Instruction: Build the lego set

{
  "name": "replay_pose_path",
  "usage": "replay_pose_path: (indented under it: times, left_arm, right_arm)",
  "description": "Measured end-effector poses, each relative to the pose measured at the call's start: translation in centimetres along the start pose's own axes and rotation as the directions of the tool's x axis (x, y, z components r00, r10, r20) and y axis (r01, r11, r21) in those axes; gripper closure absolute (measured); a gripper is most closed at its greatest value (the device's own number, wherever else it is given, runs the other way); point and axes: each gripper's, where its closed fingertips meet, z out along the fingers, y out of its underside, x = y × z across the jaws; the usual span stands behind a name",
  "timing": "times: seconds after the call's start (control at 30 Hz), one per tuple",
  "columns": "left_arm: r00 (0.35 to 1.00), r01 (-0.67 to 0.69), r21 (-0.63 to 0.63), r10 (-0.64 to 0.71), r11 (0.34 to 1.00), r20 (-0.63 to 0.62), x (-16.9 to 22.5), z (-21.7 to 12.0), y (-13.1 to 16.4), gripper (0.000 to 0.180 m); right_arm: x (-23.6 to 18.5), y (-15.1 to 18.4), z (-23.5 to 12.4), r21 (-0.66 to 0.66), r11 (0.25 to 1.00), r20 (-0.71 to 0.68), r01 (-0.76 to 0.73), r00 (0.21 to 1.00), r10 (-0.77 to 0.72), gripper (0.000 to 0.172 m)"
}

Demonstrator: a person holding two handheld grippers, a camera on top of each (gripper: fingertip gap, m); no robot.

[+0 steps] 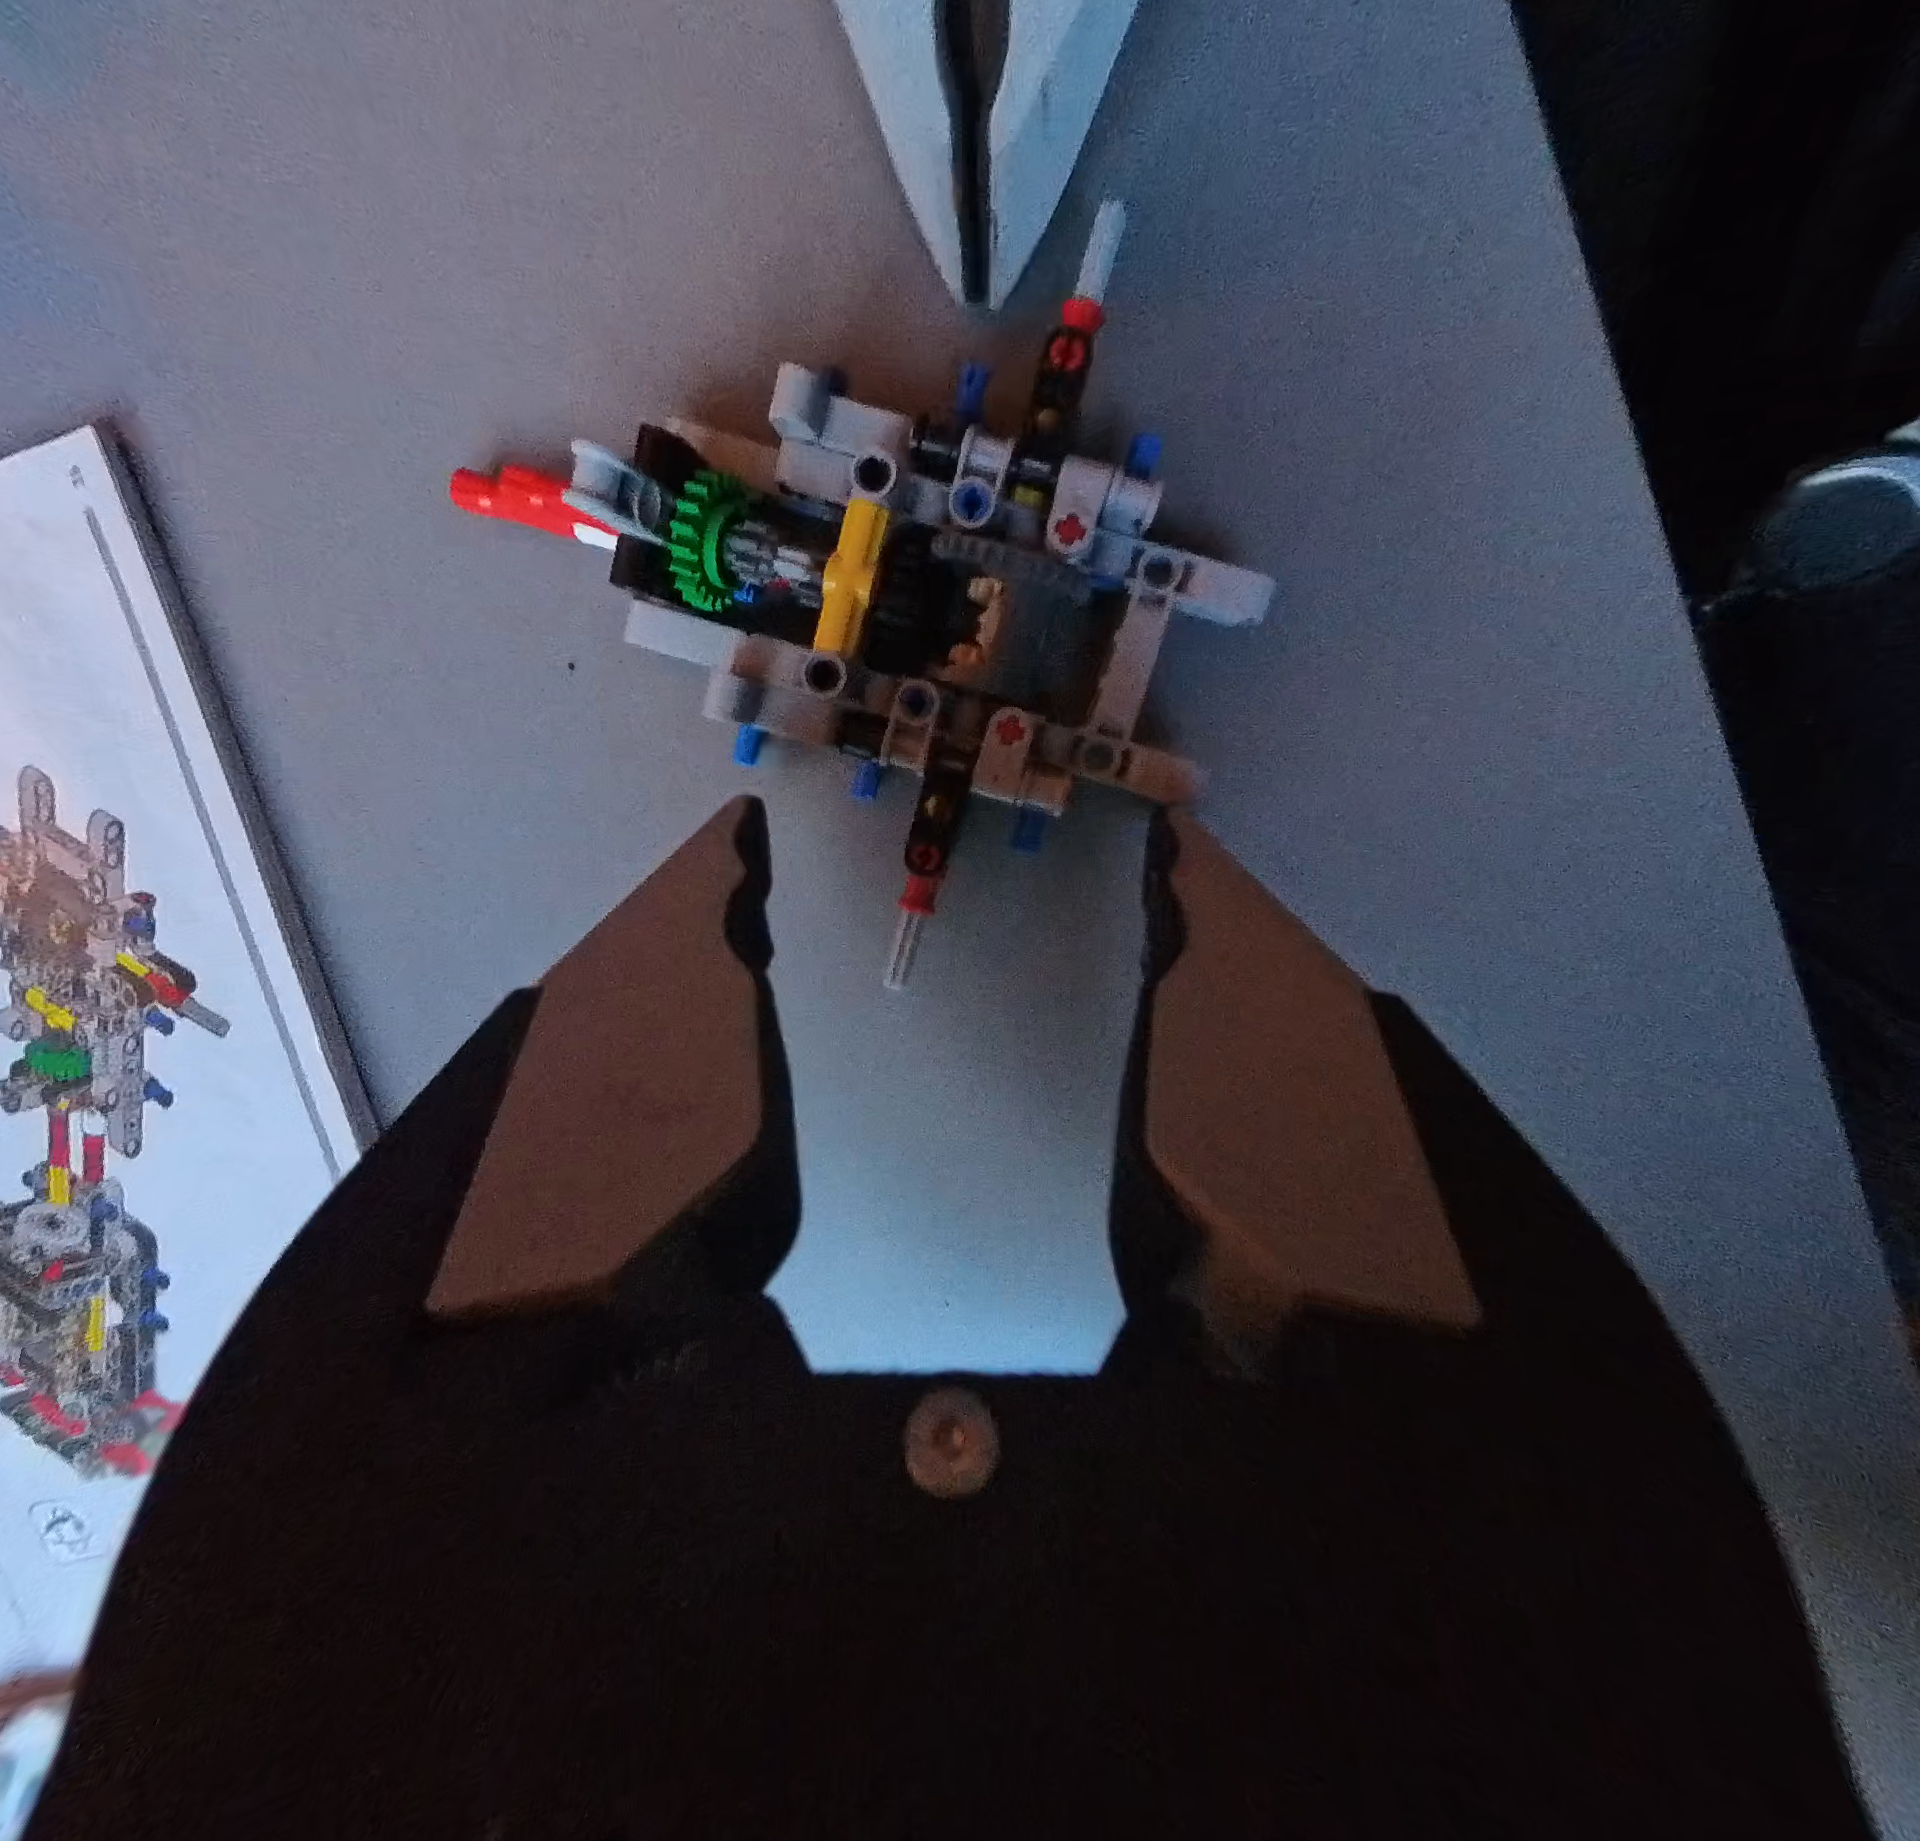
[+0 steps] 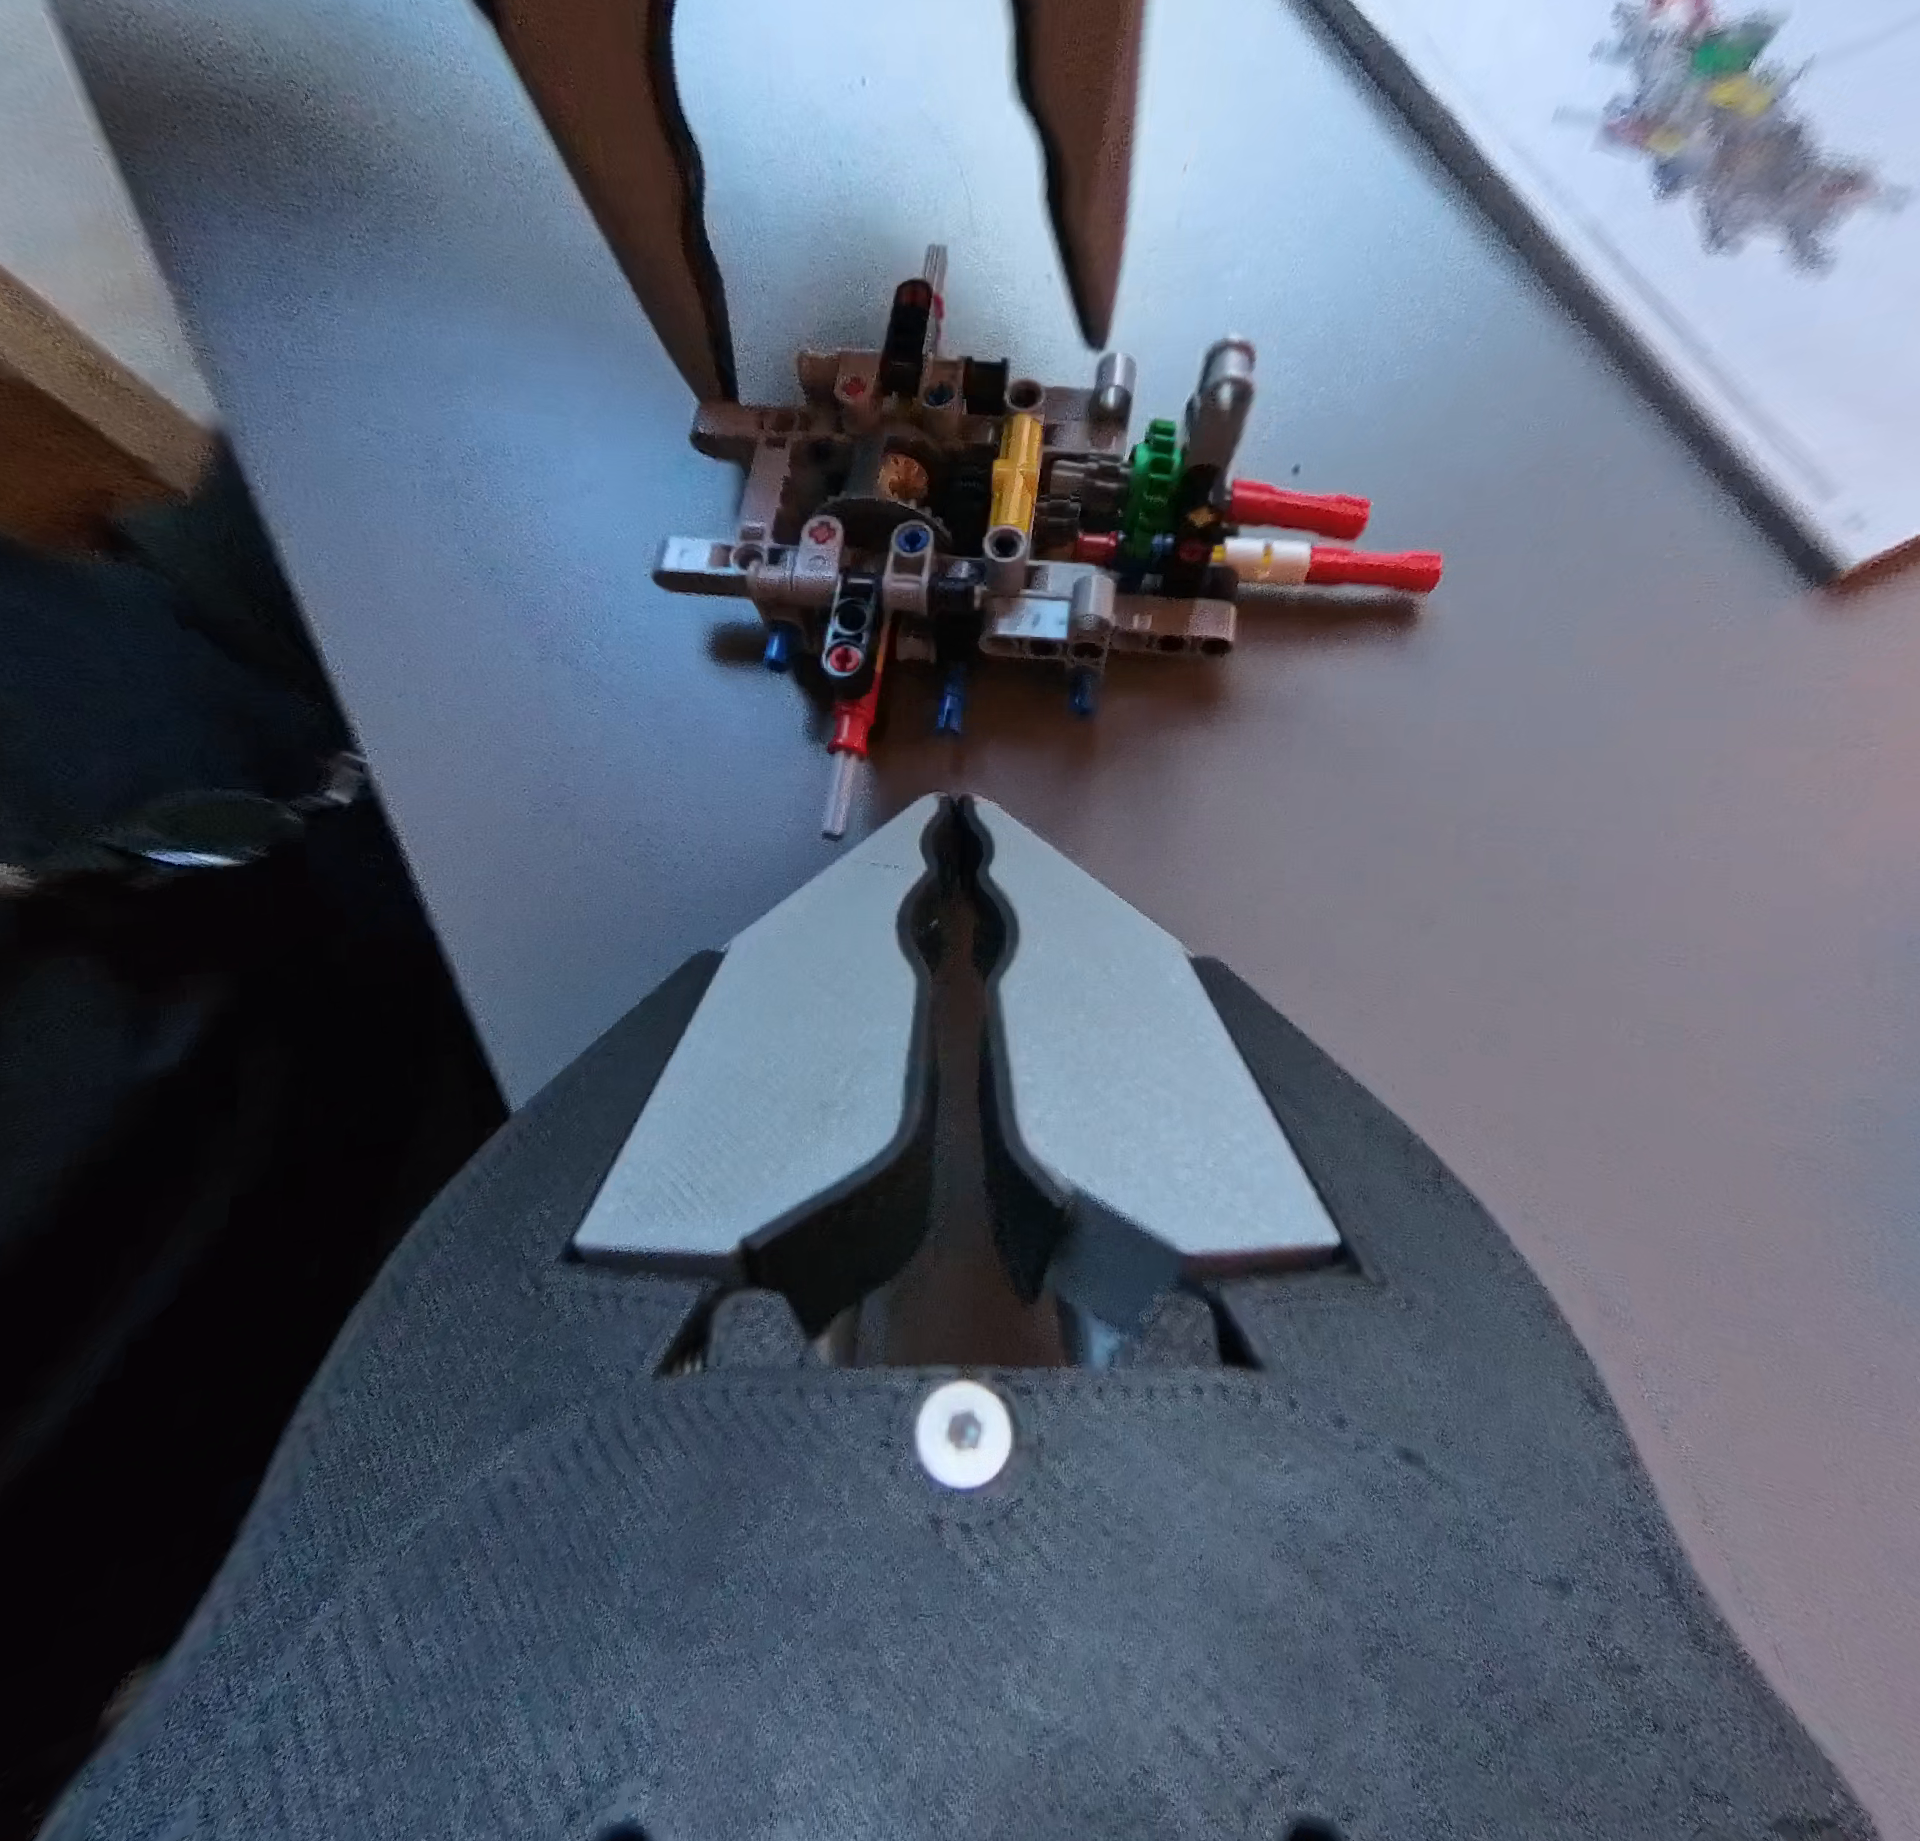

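A small model built of grey beams, a green gear, a yellow piece, red axles and blue pins (image 1: 914, 586) lies on the grey table (image 1: 416, 233). My left gripper (image 1: 956, 815) has brown fingers and is open and empty. Its tips stand just short of the model's near edge, and one thin axle (image 1: 909, 934) points in between them without touching. It also shows in the right wrist view (image 2: 904, 347), open at the model's far side. My right gripper (image 2: 956, 804) has grey fingers and is shut with nothing in it, close to the model (image 2: 966, 513). It also shows in the left wrist view (image 1: 977, 285).
An open instruction booklet (image 1: 125, 960) lies on the table beside the model and also shows in the right wrist view (image 2: 1662, 181). The table edge (image 1: 1662, 544) runs close to the model, with dark floor beyond. The grippers' ends are close to 9 cm from one another.
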Motion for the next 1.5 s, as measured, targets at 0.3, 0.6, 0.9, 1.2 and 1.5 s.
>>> replay_pose_path:
  times: [0.3,0.6,0.9,1.2,1.5]
  left_arm:
    - [0.991,0.099,0.122,-0.109,0.988,0.078,1.9,0.5,-0.8,0.108]
    - [0.99,0.108,0.163,-0.12,0.981,0.067,1.4,0.7,-1.1,0.118]
    - [0.986,0.127,0.205,-0.147,0.97,0.083,1.4,0.6,-1.1,0.119]
    - [0.98,0.135,0.249,-0.167,0.959,0.112,1.5,0.5,-1.1,0.122]
    - [0.978,0.142,0.261,-0.177,0.955,0.114,1.5,0.5,-1.2,0.121]
  right_arm:
    - [-0.5,-0.5,-0.4,-0.072,0.882,0.267,-0.465,0.843,0.466,0.153]
    - [-0.9,-0.8,0.5,-0.087,0.88,0.266,-0.466,0.841,0.472,0.167]
    - [-0.5,-1.0,0.9,-0.127,0.865,0.281,-0.485,0.819,0.5,0.172]
    - [-0.6,-0.8,1.1,-0.153,0.929,0.21,-0.337,0.907,0.364,0.172]
    - [-0.1,-1.3,0.4,-0.089,0.925,0.237,-0.369,0.895,0.379,0.161]
